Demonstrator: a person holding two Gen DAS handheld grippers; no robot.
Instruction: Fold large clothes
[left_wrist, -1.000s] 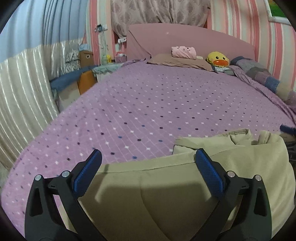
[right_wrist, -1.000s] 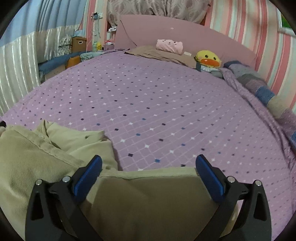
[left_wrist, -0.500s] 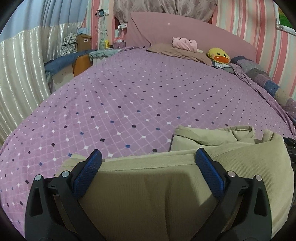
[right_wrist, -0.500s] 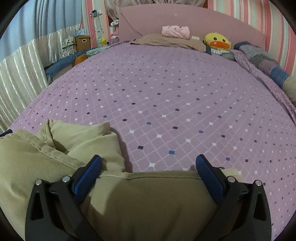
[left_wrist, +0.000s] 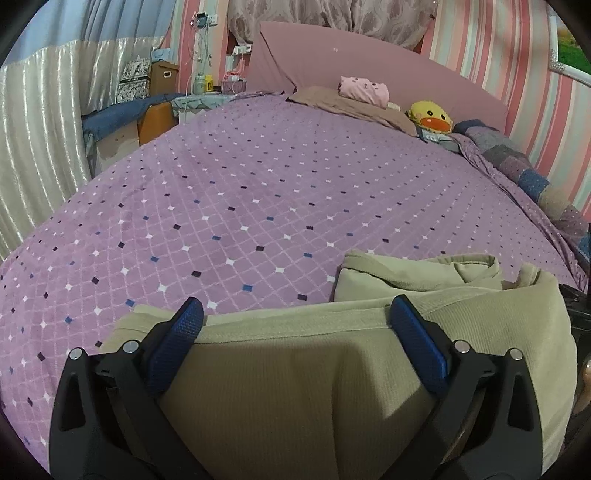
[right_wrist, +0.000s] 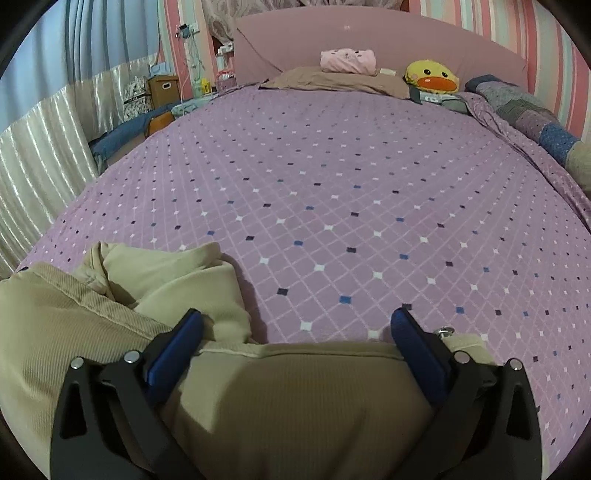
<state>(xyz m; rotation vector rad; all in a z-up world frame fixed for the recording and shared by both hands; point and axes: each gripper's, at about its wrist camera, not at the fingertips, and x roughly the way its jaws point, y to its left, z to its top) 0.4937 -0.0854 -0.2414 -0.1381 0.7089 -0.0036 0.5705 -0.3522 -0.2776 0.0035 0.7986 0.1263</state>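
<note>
- The bed fills both views, covered in a purple spread with a diamond grid and small white, blue and dark squares; a pink headboard stands at its far end.
- The beige garment, a ribbed, corduroy-like cloth, lies on the near part of the bed. It is bunched into thick layers, with a stitched hem running across just beyond the fingertips in both views.
- In the left wrist view a folded lump of the garment sits ahead and to the right; in the right wrist view the same kind of lump sits ahead and to the left.
- The left claw hangs over the cloth with its blue pads spread wide apart, gripping nothing.
- The right claw is likewise spread wide over the hem, its pads apart and clamped on nothing.
- A tan pillow lies against the headboard with a pink cushion on it.
- A yellow duck plush sits just beside the pillow.
- A small metal ring shows at the garment's edge, just beside the right claw's right finger.
</note>
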